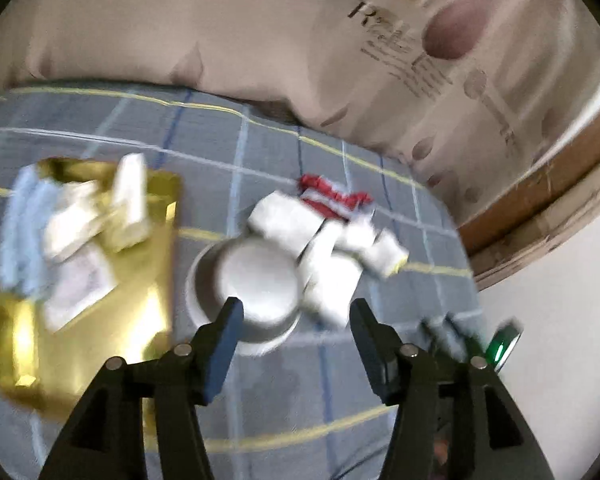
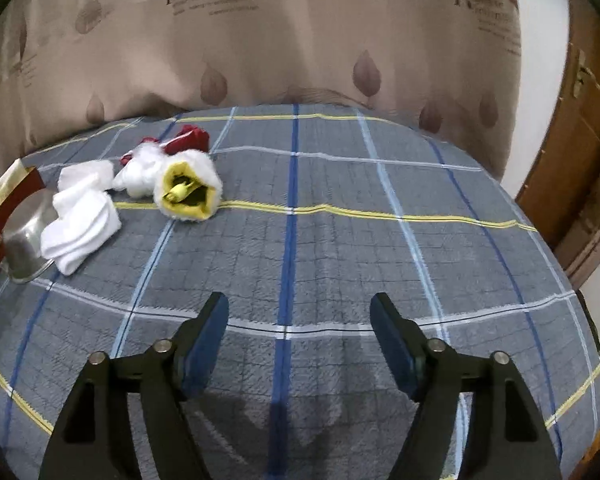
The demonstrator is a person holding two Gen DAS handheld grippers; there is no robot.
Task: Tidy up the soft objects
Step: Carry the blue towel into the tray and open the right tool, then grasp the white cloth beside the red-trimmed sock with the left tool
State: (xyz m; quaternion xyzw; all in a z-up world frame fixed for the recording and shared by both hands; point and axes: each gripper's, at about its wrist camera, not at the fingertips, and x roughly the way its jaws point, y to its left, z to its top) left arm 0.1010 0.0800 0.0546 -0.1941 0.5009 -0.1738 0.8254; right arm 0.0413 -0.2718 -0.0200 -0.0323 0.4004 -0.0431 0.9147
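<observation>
Above the plaid blanket [image 2: 300, 240], both grippers [image 1: 296, 312] [image 2: 299, 308] hover, fingers spread apart.

The socks [image 2: 82, 224] are being kept just right of the pot [image 2: 22, 236], with the plush toy [image 2: 188, 190] lying behind them on the blanket [image 2: 340, 248]; the box [image 1: 100, 280] is lying left of the pot.

This is a bedroom in a home. A bed [image 2: 340, 240] covered with a grey plaid blanket [image 2: 380, 184] fills the view, and a beige curtain [image 2: 284, 40] printed with leaf shapes and lettering hangs behind it. At the right stand a plain white wall [image 2: 540, 128] and a brown wooden door [image 2: 580, 152].
</observation>
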